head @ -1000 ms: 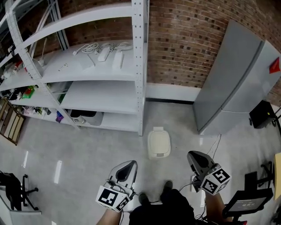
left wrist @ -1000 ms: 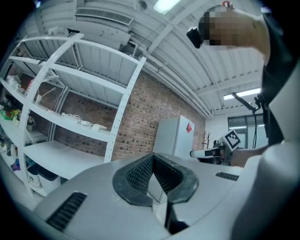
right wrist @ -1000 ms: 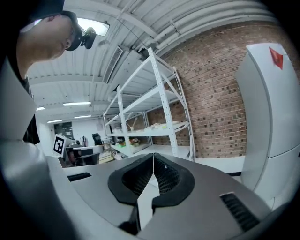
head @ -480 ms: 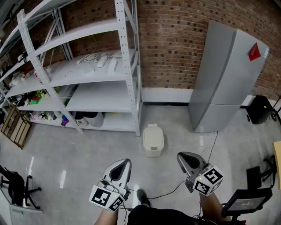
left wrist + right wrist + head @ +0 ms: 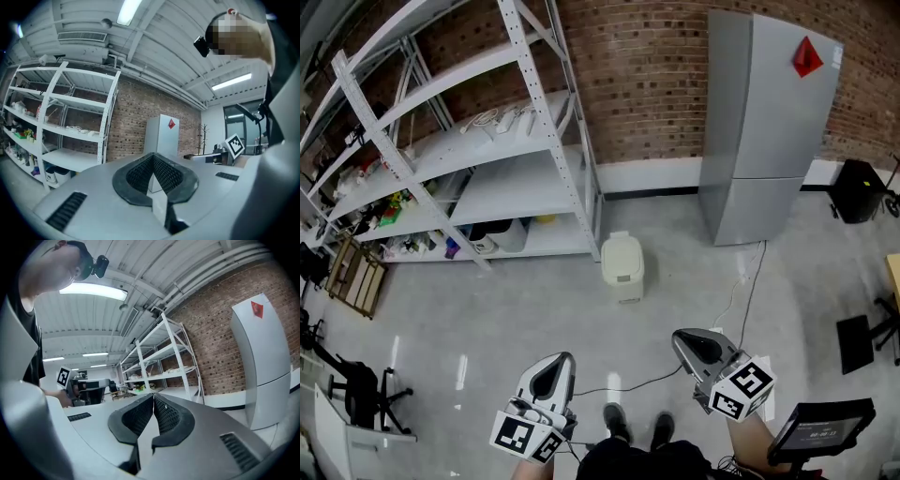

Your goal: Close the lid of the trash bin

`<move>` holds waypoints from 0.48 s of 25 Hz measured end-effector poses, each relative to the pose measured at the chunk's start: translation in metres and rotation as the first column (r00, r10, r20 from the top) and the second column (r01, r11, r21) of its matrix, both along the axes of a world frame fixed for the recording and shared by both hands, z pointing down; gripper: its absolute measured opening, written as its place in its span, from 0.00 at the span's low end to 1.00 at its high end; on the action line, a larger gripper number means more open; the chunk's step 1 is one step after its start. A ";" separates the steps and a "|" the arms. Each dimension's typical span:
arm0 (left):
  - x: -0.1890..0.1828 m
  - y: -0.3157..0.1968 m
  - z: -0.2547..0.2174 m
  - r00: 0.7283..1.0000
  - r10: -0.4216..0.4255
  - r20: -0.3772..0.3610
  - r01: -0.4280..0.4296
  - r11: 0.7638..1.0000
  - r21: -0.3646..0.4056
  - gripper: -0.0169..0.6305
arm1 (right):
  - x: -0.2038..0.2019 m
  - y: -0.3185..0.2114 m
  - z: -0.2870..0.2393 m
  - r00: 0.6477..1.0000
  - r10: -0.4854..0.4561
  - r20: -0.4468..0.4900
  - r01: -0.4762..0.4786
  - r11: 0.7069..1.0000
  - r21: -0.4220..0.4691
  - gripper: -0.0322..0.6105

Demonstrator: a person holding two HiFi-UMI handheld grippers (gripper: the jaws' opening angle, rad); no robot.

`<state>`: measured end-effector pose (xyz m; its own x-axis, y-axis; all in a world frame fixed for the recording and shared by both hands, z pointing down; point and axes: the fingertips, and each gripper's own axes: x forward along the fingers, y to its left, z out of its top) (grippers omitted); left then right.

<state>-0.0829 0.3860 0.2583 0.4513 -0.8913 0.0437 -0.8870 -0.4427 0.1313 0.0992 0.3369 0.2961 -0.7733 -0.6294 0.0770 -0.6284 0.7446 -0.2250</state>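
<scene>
A small cream trash bin (image 5: 622, 265) stands on the grey floor by the corner post of the white shelving, its lid lying flat and down. My left gripper (image 5: 553, 368) is low in the head view, well short of the bin, jaws pressed together with nothing between them. My right gripper (image 5: 687, 343) is held at the same height to the right, also shut and empty. In the left gripper view the left gripper (image 5: 153, 157) points level at the brick wall; the right gripper (image 5: 153, 398) in its own view points the same way. Neither gripper view shows the bin.
White metal shelving (image 5: 490, 178) with cables and boxes fills the left. A grey fridge (image 5: 759, 122) stands against the brick wall on the right. A black cable (image 5: 741, 300) runs across the floor. Office chairs (image 5: 352, 398) stand at the left edge and a black stand (image 5: 862, 342) at the right.
The bin and shelving have slid farther from me in the head view as I stepped back. Both grippers stayed shut and low near my body.
</scene>
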 end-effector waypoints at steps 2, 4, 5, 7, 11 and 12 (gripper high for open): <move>0.002 0.016 -0.003 1.000 0.005 0.010 -0.005 1.000 0.004 0.02 | 0.005 0.016 -0.004 1.000 0.013 0.014 -0.013 1.000 0.014 0.06; 0.004 0.032 -0.004 1.000 0.014 0.010 -0.015 1.000 0.008 0.02 | 0.006 0.032 -0.007 1.000 0.024 0.016 -0.025 0.999 0.024 0.06; 0.004 0.040 -0.004 1.000 0.024 0.006 -0.024 1.000 0.011 0.02 | 0.005 0.042 -0.008 1.000 0.027 0.013 -0.028 0.999 0.028 0.06; 0.004 0.060 -0.003 0.999 0.047 -0.001 -0.047 0.999 0.022 0.02 | 0.000 0.065 -0.009 1.000 0.030 0.000 -0.030 0.999 0.036 0.06; -0.015 0.113 -0.005 0.996 0.081 -0.028 -0.079 0.996 0.047 0.02 | -0.018 0.116 -0.016 0.997 0.067 -0.035 -0.065 0.997 0.048 0.06; -0.023 0.127 -0.006 0.995 0.092 -0.031 -0.090 0.995 0.049 0.02 | -0.025 0.129 -0.020 0.996 0.079 -0.033 -0.078 0.996 0.051 0.06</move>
